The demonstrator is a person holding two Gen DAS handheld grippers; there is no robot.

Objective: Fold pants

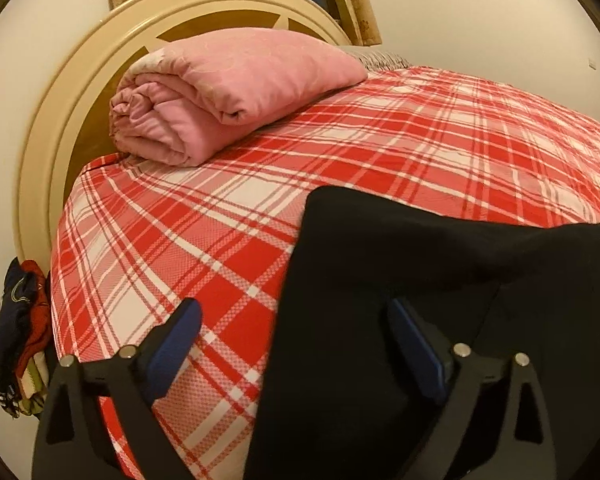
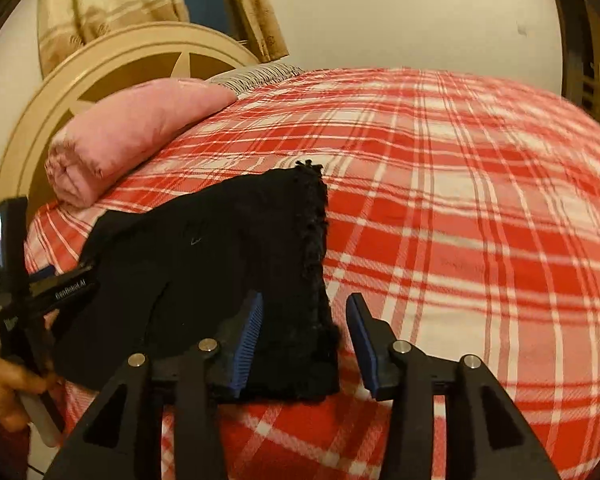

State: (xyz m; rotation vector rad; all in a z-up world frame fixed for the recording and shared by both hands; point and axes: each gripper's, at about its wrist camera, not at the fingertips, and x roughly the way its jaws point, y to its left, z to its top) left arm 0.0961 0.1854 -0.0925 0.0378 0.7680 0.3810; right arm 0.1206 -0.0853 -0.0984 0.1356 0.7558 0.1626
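1. While the black pants (image 2: 204,280) lie folded into a compact stack on the plaid bed (image 1: 440,152), you look to be at the close of a fold: both tools stand clear of the cloth, so the step in hand reads as a release.
2. The pink quilt (image 1: 220,96) sits rolled well beyond your jaws, against the round headboard (image 1: 60,128); it is far enough off that it should not hinder you.
3. Your left gripper (image 1: 296,344) has its jaws spread wide and grips nothing; the left edge of the pants runs between them, with the right finger over the black cloth and the left finger over bare plaid.
4. Your right gripper (image 2: 304,340) has its jaws partly apart and empty; the frayed hem corner lies between them, just beside the left pad, not pinched.
5. Judging by the size of the stack, one more fold may remain, or only smoothing. If you fold again, take both layers at the near edge squarely, or the top layer may slide.
6. A bundle of dark and red cloth (image 1: 20,320) hangs off the bed's side, far left of your left jaws, out of the way.
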